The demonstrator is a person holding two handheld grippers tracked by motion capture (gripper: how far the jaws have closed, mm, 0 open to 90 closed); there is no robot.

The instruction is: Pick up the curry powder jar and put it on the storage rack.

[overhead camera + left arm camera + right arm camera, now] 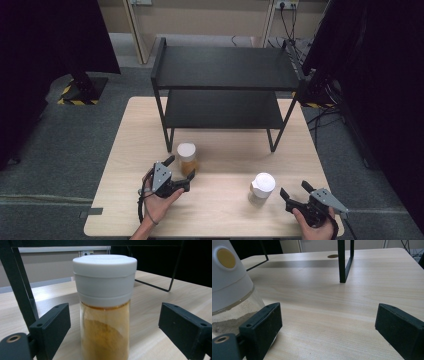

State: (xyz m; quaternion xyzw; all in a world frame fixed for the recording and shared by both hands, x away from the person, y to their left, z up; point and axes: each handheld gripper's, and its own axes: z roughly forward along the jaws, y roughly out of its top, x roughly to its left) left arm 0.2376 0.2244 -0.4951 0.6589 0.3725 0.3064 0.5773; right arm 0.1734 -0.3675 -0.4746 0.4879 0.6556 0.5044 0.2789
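Observation:
A glass jar of orange-brown powder (187, 159) with a white lid stands upright on the table just in front of the shelf. My left gripper (181, 168) is open around it. In the left gripper view the jar (105, 315) sits between the two black pads (53, 322), with a gap on each side. A second jar (262, 188) with a white cap and pale powder stands to the right. My right gripper (296, 191) is open just right of it. In the right gripper view that jar (229, 290) stands beyond the left pad (263, 327), and the right gripper (328, 322) has only bare table between its pads.
A black two-tier metal shelf (225, 87) stands at the back of the light wooden table (225, 210), with both tiers bare. One shelf leg (344, 262) rises ahead of the right gripper. Grey carpet surrounds the table, with dark screens at both sides.

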